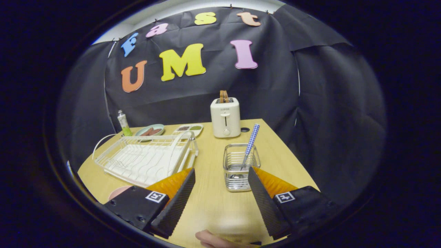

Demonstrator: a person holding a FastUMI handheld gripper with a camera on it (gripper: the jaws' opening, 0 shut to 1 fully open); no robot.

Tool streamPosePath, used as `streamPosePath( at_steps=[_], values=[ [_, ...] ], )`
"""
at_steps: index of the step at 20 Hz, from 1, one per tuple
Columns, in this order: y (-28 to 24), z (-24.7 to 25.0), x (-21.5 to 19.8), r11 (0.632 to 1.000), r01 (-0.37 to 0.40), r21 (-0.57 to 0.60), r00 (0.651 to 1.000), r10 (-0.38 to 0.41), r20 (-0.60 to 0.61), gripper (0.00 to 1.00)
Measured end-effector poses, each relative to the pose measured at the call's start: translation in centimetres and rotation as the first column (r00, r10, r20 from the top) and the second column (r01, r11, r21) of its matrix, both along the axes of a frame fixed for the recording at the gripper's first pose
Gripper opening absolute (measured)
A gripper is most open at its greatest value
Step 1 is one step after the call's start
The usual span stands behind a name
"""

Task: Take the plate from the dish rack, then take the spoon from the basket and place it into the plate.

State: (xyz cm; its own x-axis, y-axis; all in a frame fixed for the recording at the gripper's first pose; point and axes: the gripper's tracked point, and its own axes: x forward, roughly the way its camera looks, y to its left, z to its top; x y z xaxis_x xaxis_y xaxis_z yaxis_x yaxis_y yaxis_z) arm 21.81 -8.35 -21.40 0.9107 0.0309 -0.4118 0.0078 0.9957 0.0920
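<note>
Pale wood surface [213, 206] carries everything. The tongs [220, 203] hang wide apart, gripping nothing. Just ahead of their right finger stands the wire basket [240, 171], with the checked-handled spoon [248, 146] upright inside. Ahead of the left finger lies the white dish rack [144, 158]; a pink plate [117, 192] peeks beside that finger. Beyond stands a toaster [225, 117].

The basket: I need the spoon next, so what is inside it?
The basket holds one spoon, checked handle leaning out, bowl down at the bottom. The open tool is just short of it.
</note>
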Motion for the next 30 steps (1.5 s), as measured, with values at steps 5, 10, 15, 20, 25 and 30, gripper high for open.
streamPosePath(
  at_steps=[5,10,15,20,25,30],
  values=[
    [-2.2,0.4,5.7,1.000,0.025,-0.004,0.998,-0.025,0.061,0.99],
    [-3.6,0.2,10.3,0.998,0.041,0.038,0.997,-0.043,0.057,0.95],
    [-4.6,-1.3,12.9,0.993,0.073,0.092,0.997,-0.073,-0.005,0.70],
    [-4.1,-2.0,13.6,0.995,0.053,0.083,0.998,-0.051,-0.025,0.26],
    [-4.2,0.6,12.3,0.995,0.079,0.060,0.996,-0.081,0.035,0.17],
    [-4.2,4.7,11.2,0.995,0.095,0.009,0.983,-0.096,0.157,0.17]
  ],
)
